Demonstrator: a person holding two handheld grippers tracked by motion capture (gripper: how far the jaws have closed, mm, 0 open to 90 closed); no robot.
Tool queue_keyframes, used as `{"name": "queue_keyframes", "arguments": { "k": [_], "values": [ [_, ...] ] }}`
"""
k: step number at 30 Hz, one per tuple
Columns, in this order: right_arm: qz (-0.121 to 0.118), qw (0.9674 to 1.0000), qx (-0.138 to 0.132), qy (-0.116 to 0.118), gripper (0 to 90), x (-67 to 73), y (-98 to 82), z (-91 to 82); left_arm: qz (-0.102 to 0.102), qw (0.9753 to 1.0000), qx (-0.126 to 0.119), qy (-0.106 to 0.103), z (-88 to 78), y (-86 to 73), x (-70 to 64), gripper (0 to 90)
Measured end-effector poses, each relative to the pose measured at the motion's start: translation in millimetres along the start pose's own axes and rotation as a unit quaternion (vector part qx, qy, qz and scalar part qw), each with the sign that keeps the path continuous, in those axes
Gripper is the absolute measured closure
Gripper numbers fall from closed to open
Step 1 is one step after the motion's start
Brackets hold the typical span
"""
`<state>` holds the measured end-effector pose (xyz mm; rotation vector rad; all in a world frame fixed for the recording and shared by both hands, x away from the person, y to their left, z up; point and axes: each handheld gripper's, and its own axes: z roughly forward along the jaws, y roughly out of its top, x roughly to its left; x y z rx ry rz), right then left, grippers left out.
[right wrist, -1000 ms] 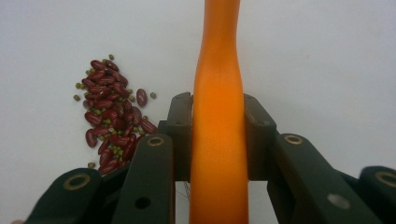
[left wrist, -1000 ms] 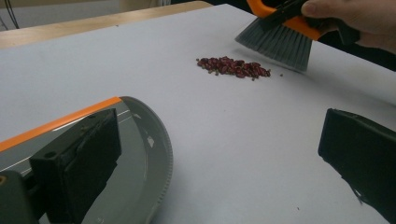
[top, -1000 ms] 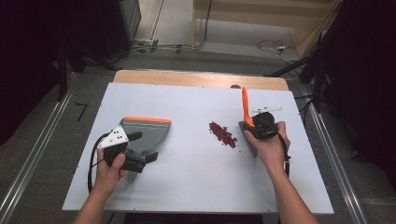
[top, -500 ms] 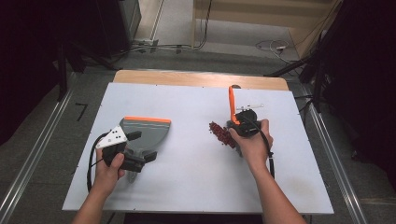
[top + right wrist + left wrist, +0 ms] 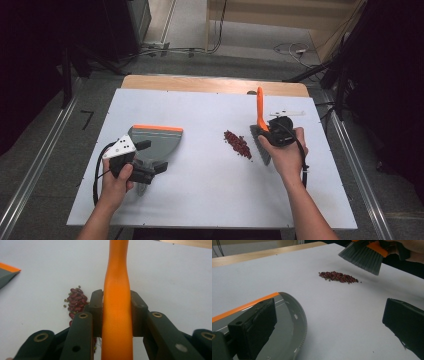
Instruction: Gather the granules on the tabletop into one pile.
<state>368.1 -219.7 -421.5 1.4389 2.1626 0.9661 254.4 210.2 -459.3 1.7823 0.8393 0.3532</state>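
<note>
**A:** What does the right gripper (image 5: 265, 134) hold?

**B:** Its jaws are clamped on the orange handle of a brush (image 5: 117, 302). In the right gripper view the two black pads press flat against either side of the handle, with no gap. In the high view the handle points away from the person, and the grey bristles (image 5: 261, 145) hang toward the table at the near end.

**A:** Where are the bristles relative to the beans?

**B:** The pile of red beans (image 5: 237, 144) lies on the white table (image 5: 200, 200) just to the left of the brush. In the left gripper view the bristles (image 5: 362, 257) hover above the table surface, close beyond the pile (image 5: 338, 277) and not touching it.

**A:** And the left gripper (image 5: 150, 170)?

**B:** In its own view the jaws stand wide apart, the left one over the back of the grey dustpan (image 5: 287, 322) and the right one over bare table. Whether the pads bear on the pan cannot be told. In the high view the gripper sits at the pan's near end.

**A:** Where is the dustpan?

**B:** It rests on the table's left half, with its orange-edged lip (image 5: 157, 128) on the far side. It is well apart from the beans.
</note>
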Motion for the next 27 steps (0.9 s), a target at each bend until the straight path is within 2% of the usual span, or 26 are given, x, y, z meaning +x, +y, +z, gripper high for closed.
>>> {"name": "queue_keyframes", "arguments": {
  "k": [5,12,21,27],
  "values": [
    [0.002,0.9996,-0.021,0.017,68.4,-13.0,-9.9,-19.3,-0.003,1.0000,-0.008,0.004,-0.9,-0.2,0.0,0.0],
    [0.002,0.9990,-0.034,0.029,68.4,-28.5,-27.0,-38.1,-0.006,0.9998,-0.015,0.011,-2.4,-0.8,0.3,0.0],
    [0.006,0.9975,-0.052,0.047,68.4,-48.5,-61.7,-59.6,-0.008,0.9996,-0.023,0.016,-4.7,-2.2,1.0,0.0],
    [0.022,0.9977,-0.048,0.042,68.5,-62.8,-80.5,-65.5,-0.012,0.9993,-0.031,0.017,-5.8,-2.2,2.8,0.0]
  ]
}}
